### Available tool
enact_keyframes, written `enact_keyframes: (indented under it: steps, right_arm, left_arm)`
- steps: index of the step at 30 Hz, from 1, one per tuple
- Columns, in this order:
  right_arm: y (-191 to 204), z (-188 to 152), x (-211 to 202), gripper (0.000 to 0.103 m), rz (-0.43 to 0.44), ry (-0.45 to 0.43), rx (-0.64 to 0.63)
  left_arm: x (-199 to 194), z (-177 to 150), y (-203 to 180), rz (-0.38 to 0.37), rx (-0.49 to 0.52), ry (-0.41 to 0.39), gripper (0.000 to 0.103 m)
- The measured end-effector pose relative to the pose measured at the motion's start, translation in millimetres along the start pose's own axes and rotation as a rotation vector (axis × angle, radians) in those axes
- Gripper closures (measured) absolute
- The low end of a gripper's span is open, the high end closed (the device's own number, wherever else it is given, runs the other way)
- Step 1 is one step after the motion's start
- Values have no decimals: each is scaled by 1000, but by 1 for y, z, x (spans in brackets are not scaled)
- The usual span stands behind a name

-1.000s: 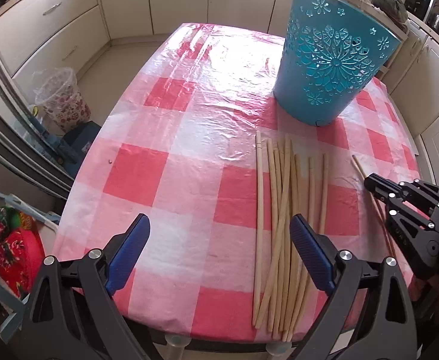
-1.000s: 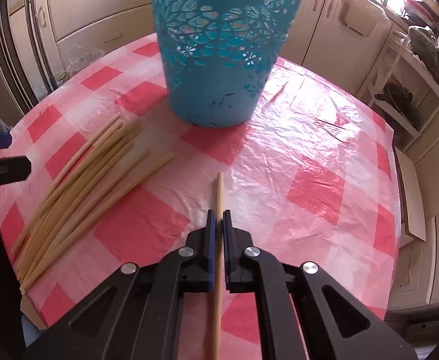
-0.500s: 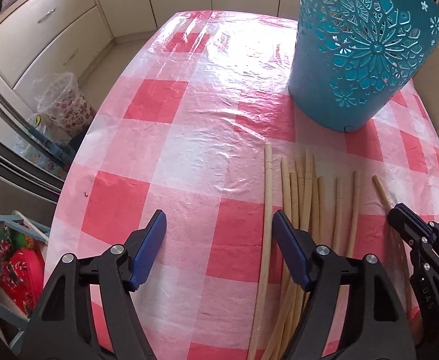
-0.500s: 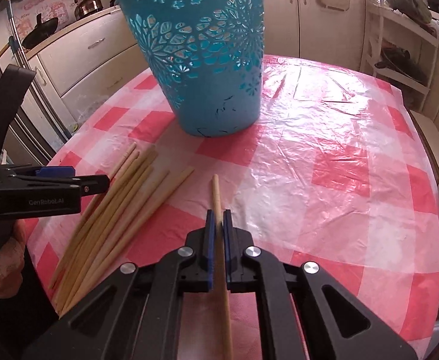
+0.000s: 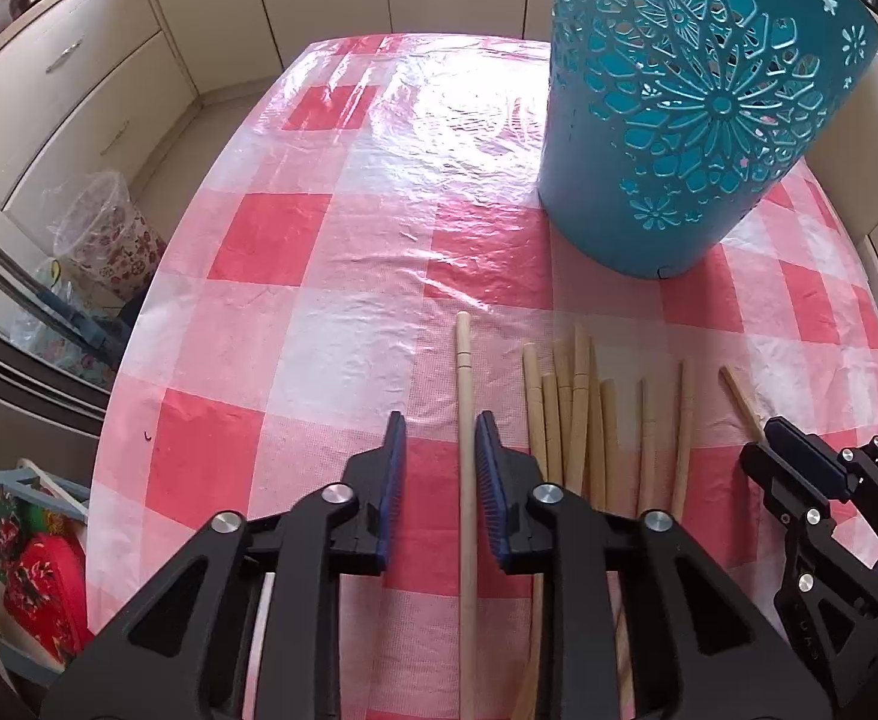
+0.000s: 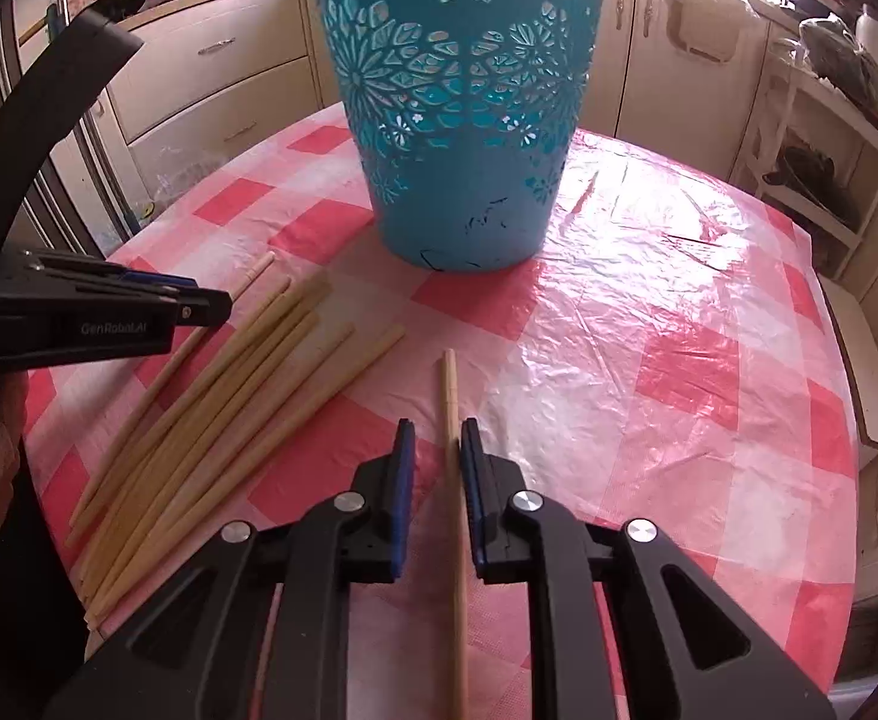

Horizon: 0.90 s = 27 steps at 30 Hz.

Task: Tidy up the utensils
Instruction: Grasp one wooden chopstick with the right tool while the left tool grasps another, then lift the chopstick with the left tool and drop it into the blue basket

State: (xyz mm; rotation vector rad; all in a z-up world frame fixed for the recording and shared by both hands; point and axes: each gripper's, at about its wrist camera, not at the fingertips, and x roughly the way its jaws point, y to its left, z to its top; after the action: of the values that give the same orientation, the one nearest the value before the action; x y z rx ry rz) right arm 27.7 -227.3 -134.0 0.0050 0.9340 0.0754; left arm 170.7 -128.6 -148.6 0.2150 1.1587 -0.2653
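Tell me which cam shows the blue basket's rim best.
Right wrist. The blue basket stands nearly whole there, with most of its top rim in frame above the cutout flowers. The left wrist view crops the blue basket at the top, so no rim, only wall and base.

pale wooden chopsticks (image 5: 577, 420) lying flat, near upright teal basket (image 5: 691, 108)

A table under a glossy red-and-white checked cloth (image 5: 343, 324) carries an upright teal openwork basket (image 5: 679, 120), a loose bundle of pale chopsticks (image 6: 217, 414) and 2 single sticks (image 5: 466, 420) apart.
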Motion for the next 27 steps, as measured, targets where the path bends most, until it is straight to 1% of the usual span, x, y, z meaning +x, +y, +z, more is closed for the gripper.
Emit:
enact_keyframes:
  steps: [1,4,9,12,15,18,20,24,25,27]
  right_arm:
    - [0,0,0,97,5,1,1]
    - [-7,0,1,98,34,-1,42]
    - [-19,-2,0,98,73,-3,110]
    - [-19,-2,0,98,72,-5,113]
    - [-19,-3,0,98,73,-7,117]
    - [-19,-2,0,98,73,-7,119]
    - [-19,-2,0,98,72,-8,118]
    - [-19,-3,0,98,75,-10,121]
    - [-20,-3,0,98,77,-10,122]
    - [-21,-3,-1,98,83,-11,128]
  left_arm:
    - [0,1,-1,-22,5,6,98]
    - [-4,2,-1,-33,4,11,98]
    - [-41,2,13,-81,-33,-61,98]
    - [-79,6,24,-127,-70,-153,98]
    - [-125,18,32,-171,-102,-274,98]
    - [-165,37,32,-208,-115,-392,98]
    - [-187,56,27,-224,-114,-469,98]
    - [-210,96,11,-240,-125,-608,98]
    - [-213,107,6,-240,-133,-649,98]
    - [-213,127,-2,-242,-163,-703,98]
